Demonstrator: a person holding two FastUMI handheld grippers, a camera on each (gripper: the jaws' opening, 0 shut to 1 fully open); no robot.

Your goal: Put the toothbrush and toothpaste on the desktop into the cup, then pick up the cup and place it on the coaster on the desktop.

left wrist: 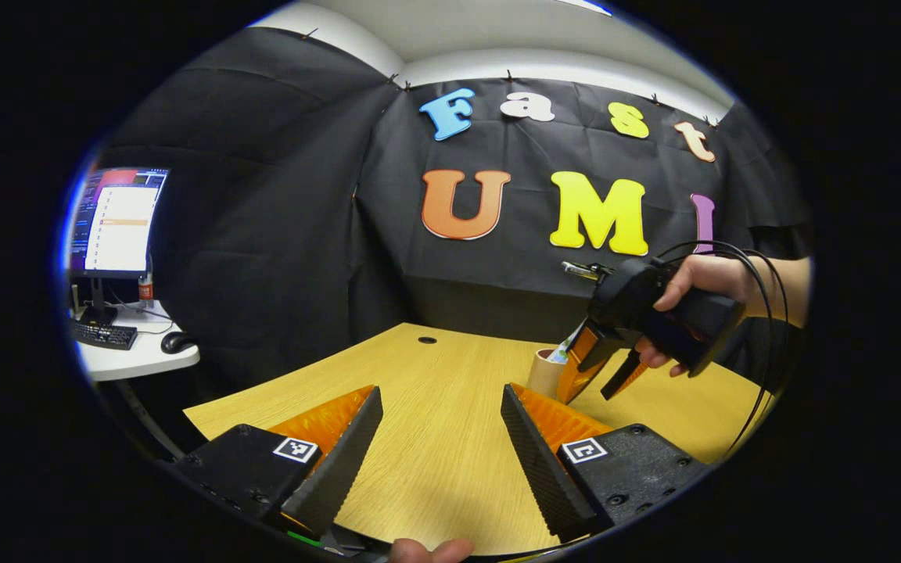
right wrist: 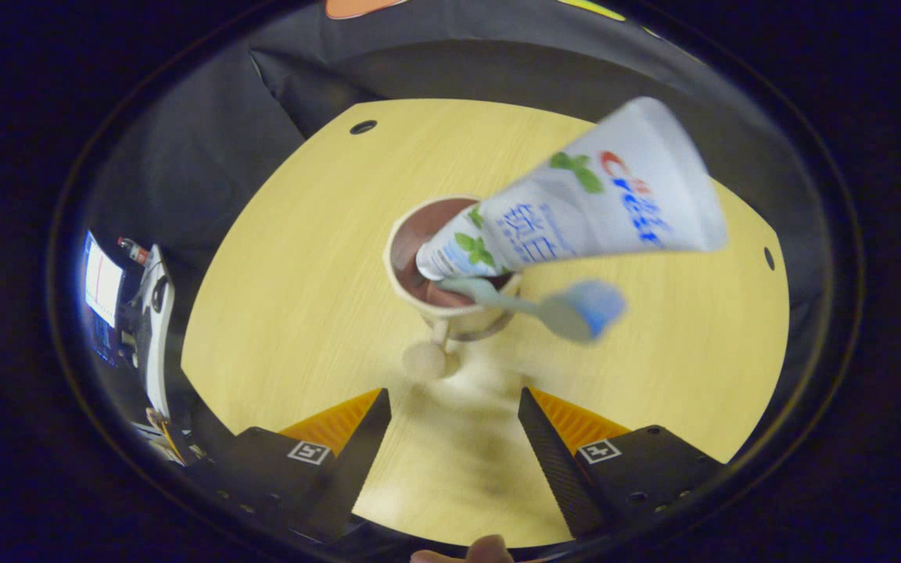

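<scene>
At frame centre of the right gripper view, the cup (right wrist: 450,305), holding toothpaste tube (right wrist: 576,215) and toothbrush (right wrist: 544,309), stands on the surface (right wrist: 278,313) directly ahead of the open, empty right tongs (right wrist: 454,446), handle (right wrist: 427,358) nearest; left tongs (left wrist: 441,446) open, farther off.

In the right gripper view we find the cup (right wrist: 450,270) standing on the desktop (right wrist: 286,313), ahead of the right gripper (right wrist: 454,438). The toothpaste (right wrist: 576,215) and toothbrush (right wrist: 533,305) stand in the cup, both leaning out to the right. In the left gripper view we place the cup (left wrist: 546,374) far right on the desktop (left wrist: 435,438), the right gripper (left wrist: 607,375) just above it, and a side table (left wrist: 134,356) off to the left.
</scene>
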